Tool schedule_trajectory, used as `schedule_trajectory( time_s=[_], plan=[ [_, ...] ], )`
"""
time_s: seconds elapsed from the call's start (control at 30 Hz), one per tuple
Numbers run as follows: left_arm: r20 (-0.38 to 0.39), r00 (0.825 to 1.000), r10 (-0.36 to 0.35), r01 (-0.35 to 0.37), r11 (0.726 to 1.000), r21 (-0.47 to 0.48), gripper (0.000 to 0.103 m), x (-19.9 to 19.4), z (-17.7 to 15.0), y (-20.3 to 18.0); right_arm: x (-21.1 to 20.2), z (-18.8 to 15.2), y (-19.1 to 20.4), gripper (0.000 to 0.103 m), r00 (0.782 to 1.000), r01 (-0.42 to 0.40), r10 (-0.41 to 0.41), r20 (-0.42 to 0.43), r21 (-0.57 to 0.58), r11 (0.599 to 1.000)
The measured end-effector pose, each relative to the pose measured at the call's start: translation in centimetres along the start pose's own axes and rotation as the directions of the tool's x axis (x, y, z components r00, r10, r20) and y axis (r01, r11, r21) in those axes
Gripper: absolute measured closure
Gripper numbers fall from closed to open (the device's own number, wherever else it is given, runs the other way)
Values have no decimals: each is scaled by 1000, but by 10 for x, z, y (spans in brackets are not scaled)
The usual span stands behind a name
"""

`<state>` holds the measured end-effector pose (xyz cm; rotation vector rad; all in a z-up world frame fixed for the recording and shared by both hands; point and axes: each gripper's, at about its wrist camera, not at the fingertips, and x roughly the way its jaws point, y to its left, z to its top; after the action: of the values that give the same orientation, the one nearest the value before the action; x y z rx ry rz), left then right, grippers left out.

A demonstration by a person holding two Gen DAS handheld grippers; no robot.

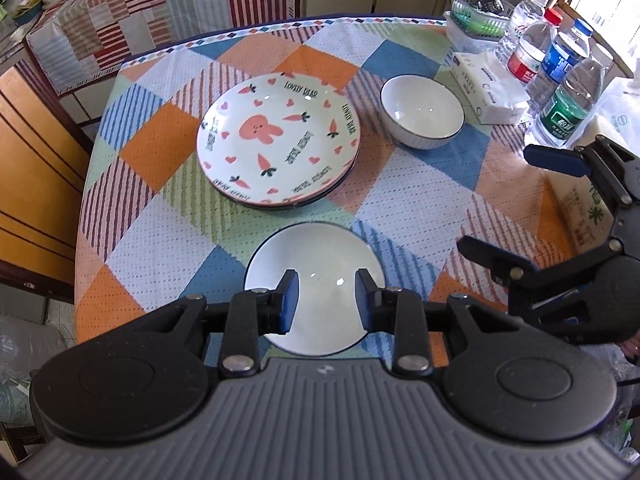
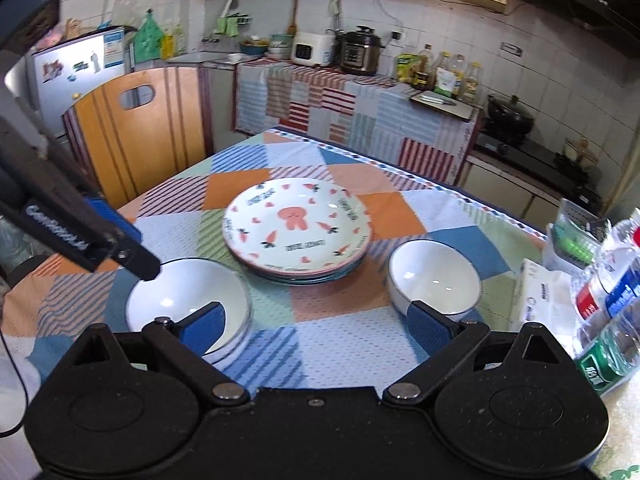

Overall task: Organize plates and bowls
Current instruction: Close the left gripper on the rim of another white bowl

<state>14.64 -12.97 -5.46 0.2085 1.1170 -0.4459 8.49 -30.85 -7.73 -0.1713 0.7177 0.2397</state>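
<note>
Low in the left wrist view, the left gripper (image 1: 326,300) hangs empty, jaws parted, directly above the near bowl (image 1: 316,256). The far bowl (image 1: 422,111) sits upper right, beside the plate stack (image 1: 279,138). The right gripper (image 2: 316,326) gapes wide, nearer the far bowl.

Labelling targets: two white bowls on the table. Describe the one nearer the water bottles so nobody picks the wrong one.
Start at the patchwork tablecloth and find the stack of rabbit-and-carrot plates in the middle. The white bowl sits beside that stack, towards the tissue pack and water bottles. The other bowl lies under the left tongs.
</note>
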Motion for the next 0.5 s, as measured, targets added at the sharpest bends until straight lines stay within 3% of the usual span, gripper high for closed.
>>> schedule_trajectory(
  time_s=[0.33, 0.5],
  plan=[
    [6, 999, -43, 43, 999, -21, 73, 22, 34, -21, 53, -7, -64, 4, 997, 3, 12, -82, 182, 983],
    [57, 996, -75, 78, 995, -56, 66, 38, 51, -26, 83, -20, -80, 4, 996, -12, 30, -80, 225, 974]
  ],
)
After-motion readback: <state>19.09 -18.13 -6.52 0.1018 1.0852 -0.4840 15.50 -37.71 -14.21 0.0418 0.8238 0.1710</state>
